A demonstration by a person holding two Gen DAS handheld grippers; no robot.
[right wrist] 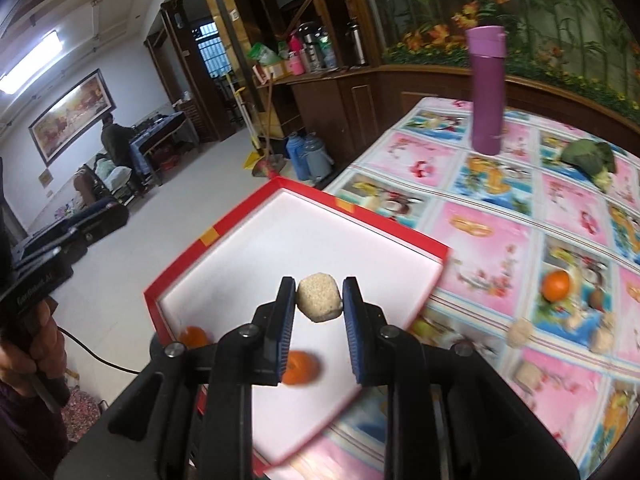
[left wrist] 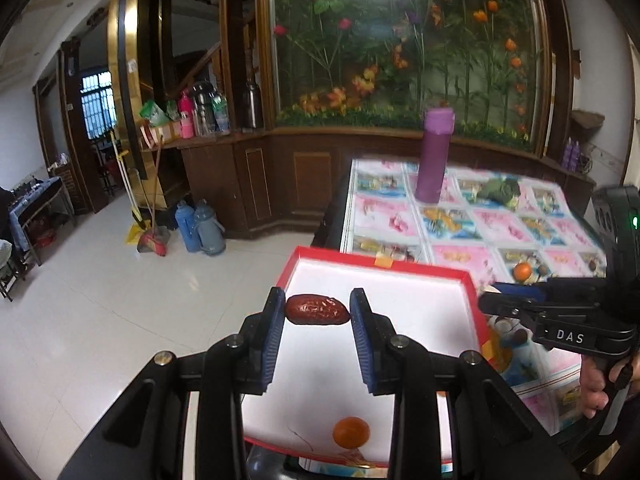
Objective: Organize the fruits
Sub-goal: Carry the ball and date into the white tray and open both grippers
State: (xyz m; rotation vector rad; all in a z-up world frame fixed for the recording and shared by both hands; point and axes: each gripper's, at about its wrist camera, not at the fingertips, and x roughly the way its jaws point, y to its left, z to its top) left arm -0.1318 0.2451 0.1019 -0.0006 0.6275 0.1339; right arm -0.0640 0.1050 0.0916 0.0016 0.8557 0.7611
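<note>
Left wrist view: your left gripper has its jaws closed on a red date, held over the tray. This view alone shows your right gripper from the side, at the tray's right rim; its jaw tips are hard to make out here, and the hand holding it is cut off by the frame edge.

Right wrist view: your right gripper has its jaws closed on a pale beige lump, also over the tray. Only this view shows a second orange in the tray: one near the left wall, one partly hidden behind the left jaw; both are blurred. The left view shows just one orange.

On the bench, outside the tray: an orange, more beige lumps, a small brown item too blurred to identify, a green vegetable and a purple flask.
</note>
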